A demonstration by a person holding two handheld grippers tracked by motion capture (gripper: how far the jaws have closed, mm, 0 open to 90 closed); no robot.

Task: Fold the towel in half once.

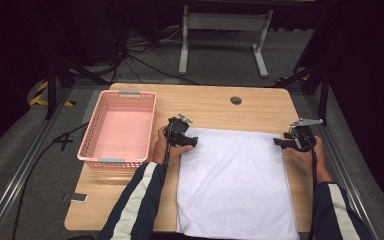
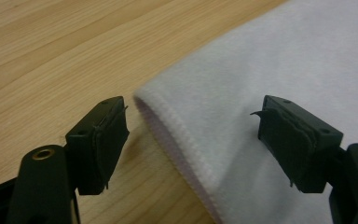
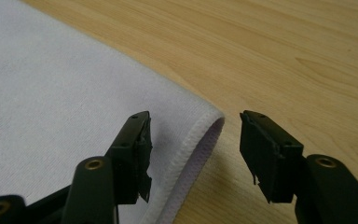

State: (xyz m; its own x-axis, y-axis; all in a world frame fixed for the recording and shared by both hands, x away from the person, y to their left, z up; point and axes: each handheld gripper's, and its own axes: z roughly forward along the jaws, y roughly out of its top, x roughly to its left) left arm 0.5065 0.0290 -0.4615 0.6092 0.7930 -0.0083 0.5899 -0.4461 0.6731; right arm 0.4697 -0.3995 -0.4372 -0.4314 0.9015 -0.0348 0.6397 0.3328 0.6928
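Item: white towel point(image 1: 235, 185), folded double, lying flat on the wooden table point(image 1: 215, 107). It covers the near-centre and right part of the tabletop, and its near edge reaches the table's front rim. Its long axis runs from the person's side toward the far side of the table; the short far edge lies crosswise, between the two hands. Doubled layers show at both far corners in the gripper views.

Item: left gripper point(image 1: 192, 142), at the towel's far left corner. Jaws stand apart; the corner point(image 2: 168, 112) lies between them, and no pad presses on it.

Item: right gripper point(image 1: 278, 141), at the far right corner. Jaws likewise apart, astride the corner point(image 3: 205, 122) without pinching it.

Item: pink basket point(image 1: 91, 147), left of the towel, near but not touching it, nothing inside.

Status: judged as folding in progress. One fold appears done, since the cloth lies in two layers with its edges squared. Neither corner is gripped at present. Remaining, by estimate: further folding to a smaller packet and, probably, placing it in the basket.
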